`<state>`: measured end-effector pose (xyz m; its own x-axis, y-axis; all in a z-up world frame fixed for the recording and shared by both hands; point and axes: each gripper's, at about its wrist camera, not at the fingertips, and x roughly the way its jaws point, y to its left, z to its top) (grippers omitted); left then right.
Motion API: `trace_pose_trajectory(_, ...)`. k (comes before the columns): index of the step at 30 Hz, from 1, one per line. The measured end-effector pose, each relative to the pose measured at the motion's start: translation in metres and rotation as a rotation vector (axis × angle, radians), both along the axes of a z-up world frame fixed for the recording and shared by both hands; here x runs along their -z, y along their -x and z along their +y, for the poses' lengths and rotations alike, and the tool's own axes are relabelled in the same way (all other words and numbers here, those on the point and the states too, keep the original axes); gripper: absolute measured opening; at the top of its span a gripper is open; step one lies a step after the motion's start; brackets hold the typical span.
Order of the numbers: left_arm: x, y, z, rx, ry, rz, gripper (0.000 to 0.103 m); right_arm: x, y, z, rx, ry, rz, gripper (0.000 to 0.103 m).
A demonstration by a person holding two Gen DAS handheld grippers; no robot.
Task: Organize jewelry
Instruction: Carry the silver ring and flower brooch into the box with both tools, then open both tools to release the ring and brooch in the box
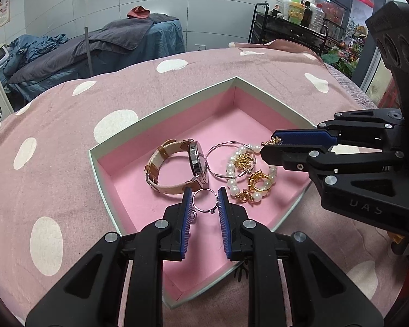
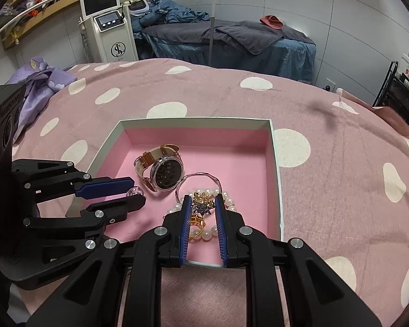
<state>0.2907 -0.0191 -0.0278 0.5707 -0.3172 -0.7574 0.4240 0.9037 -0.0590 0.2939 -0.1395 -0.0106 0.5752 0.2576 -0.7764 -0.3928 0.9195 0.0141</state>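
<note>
— Left gripper point(image 1: 204, 200) pinches our silver ring point(image 1: 203, 201) over the pink box point(image 1: 106, 147); right gripper point(image 2: 202, 207) nips the blue flower brooch point(image 2: 203, 204) above the pearl bracelet point(image 2: 208, 235).

— We lower each slowly beside the watch point(image 2: 167, 174), then release.

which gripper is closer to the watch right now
Left. The left gripper, holding a silver ring, sits just in front of the watch; the right gripper is farther, over the pearl bracelet.
</note>
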Motion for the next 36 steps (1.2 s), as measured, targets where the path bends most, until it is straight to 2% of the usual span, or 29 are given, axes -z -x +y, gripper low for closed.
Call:
trace_pose_trajectory(10,0.005,-0.007,-0.001,-0.003,-0.027,0.003,0.020,0.013,-0.010,0.005,-0.009,0.045,0.029,0.017)
trace_pose_trajectory(17,0.006,-0.008,-0.002,0.001,-0.036,-0.011,0.020,0.017,-0.012,0.012,-0.021,0.091,0.019,0.017)
trace_pose_trajectory(25,0.001,0.001,-0.002,-0.001,-0.079,-0.061,0.022,0.019,-0.010,0.012,-0.024,0.081,0.013,0.019)
trace_pose_trajectory(27,-0.003,0.003,0.000,-0.009,-0.079,-0.078,0.032,0.017,-0.008,0.011,-0.027,0.071,0.004,0.029)
trace_pose_trajectory(29,-0.009,0.008,0.002,-0.026,-0.090,-0.115,0.055,0.013,-0.006,0.010,-0.020,0.065,-0.012,0.038)
trace_pose_trajectory(33,-0.022,0.022,0.004,-0.031,-0.133,-0.186,0.061,0.004,-0.001,0.003,-0.008,0.040,-0.034,0.041)
trace_pose_trajectory(36,-0.034,0.036,0.006,-0.035,-0.166,-0.251,0.073,-0.004,0.003,-0.002,0.001,0.014,-0.053,0.045)
